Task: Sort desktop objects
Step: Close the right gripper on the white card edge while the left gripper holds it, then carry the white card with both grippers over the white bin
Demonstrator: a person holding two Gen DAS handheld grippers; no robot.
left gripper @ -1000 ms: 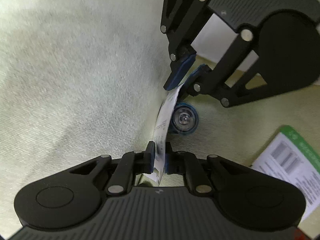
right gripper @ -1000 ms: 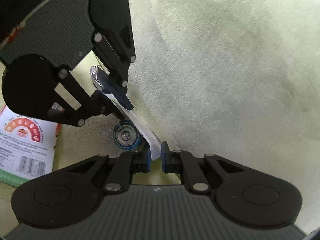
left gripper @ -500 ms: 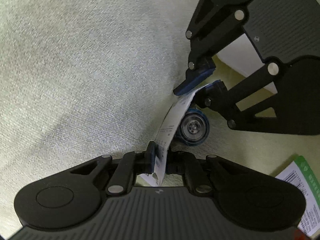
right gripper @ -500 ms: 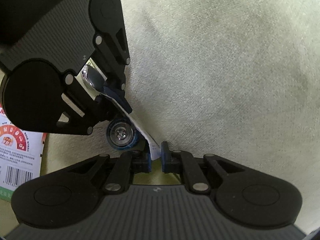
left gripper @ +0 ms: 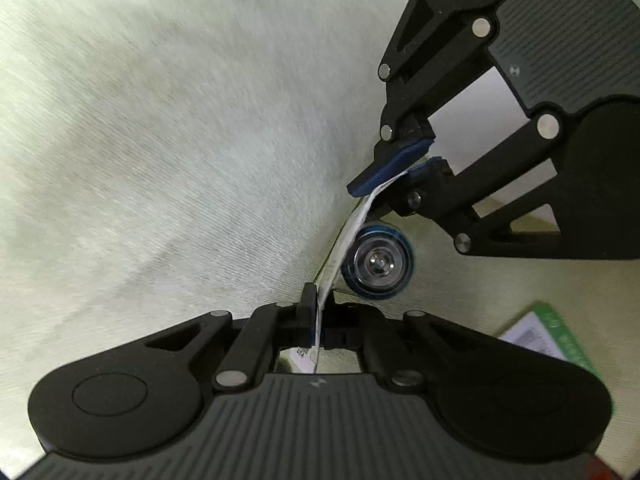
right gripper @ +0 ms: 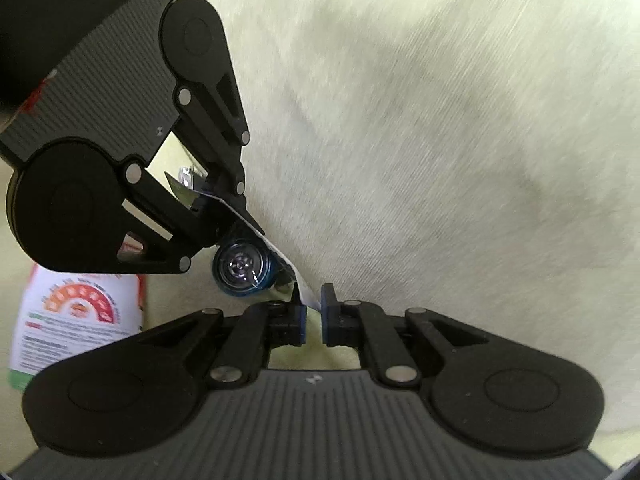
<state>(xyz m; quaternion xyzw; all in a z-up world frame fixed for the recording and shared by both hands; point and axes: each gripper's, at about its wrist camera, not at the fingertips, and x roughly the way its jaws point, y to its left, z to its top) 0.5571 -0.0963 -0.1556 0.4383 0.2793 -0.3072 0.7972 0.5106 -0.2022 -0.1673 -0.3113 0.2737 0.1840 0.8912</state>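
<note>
From my left wrist camera, my left gripper (left gripper: pixel 316 316) is closed on the near end of a thin white printed strip (left gripper: pixel 340 256). The strip runs up and to the right, away from me, to my right gripper (left gripper: pixel 394 178), whose blue pads pinch its far end. So the strip's long axis lies along the line between my two grippers, and it looks fairly taut. Just right of the strip, beside its middle, hangs a small round blue-rimmed piece with a clear centre (left gripper: pixel 378 266); I cannot tell how it is fixed to the strip. Beyond it all is a pale cloth-covered tabletop (left gripper: pixel 160 140), and a green-edged printed packet (left gripper: pixel 548 340) lies low on the right.

From my right wrist camera, the same strip (right gripper: pixel 276 248) enters my right gripper (right gripper: pixel 314 316) from the upper left. Here the pads stand a little apart, with the strip's end against the left one, so I judge this hold light or loosening. The left gripper (right gripper: pixel 222 196) clamps the far end, and the round piece (right gripper: pixel 242 270) sits below the strip. A packet (right gripper: pixel 76 320) lies at lower left.

I judge the left gripper has the surer hold for carrying the strip.
</note>
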